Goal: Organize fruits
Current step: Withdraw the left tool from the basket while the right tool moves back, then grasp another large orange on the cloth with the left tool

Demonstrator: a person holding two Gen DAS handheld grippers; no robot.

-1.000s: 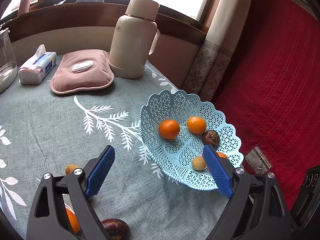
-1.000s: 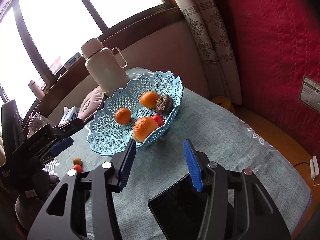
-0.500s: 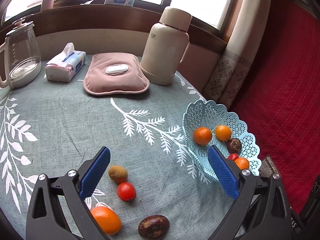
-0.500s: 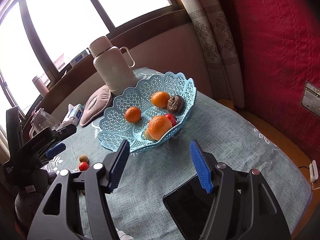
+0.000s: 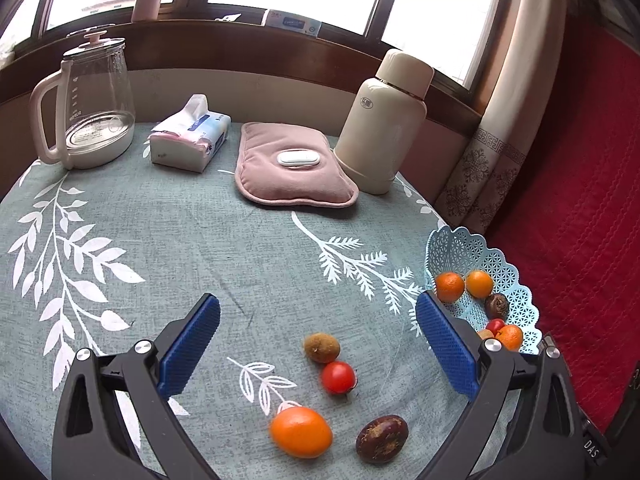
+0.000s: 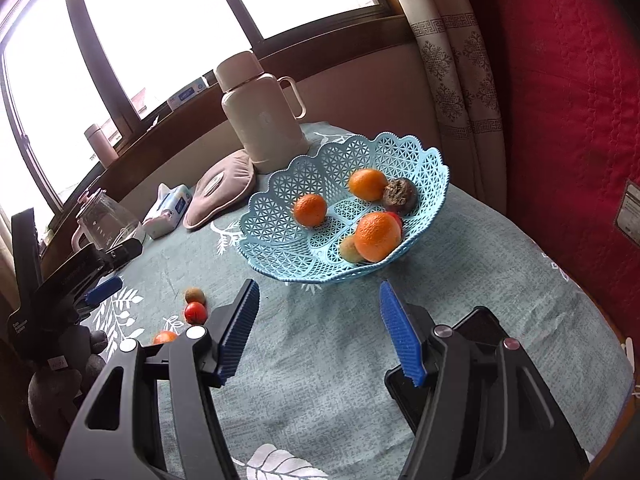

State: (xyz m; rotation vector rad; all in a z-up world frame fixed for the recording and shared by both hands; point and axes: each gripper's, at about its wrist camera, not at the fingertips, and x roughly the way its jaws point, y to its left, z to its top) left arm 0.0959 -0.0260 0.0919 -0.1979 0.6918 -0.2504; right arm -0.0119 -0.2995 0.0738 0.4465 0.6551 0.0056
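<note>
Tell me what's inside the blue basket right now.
The blue basket holds three oranges, a dark wrinkled fruit, and a brownish-green fruit. A red fruit shows only partly behind the front orange.

The left gripper (image 5: 318, 334) has two black plastic arms with slot-shaped cut-outs, each capped by a round silver screw head. Its fingers (image 5: 188, 350) carry long blue pads with a fine ribbed texture. White letters are printed low on its right arm, too cropped to read. The right gripper (image 6: 320, 328) is built alike: black frame, silver screw heads, blue ribbed pads (image 6: 398, 338) with toothed edges. From the right wrist view, the left gripper's black body bears small white lettering and a pale label, both unreadable.
</note>
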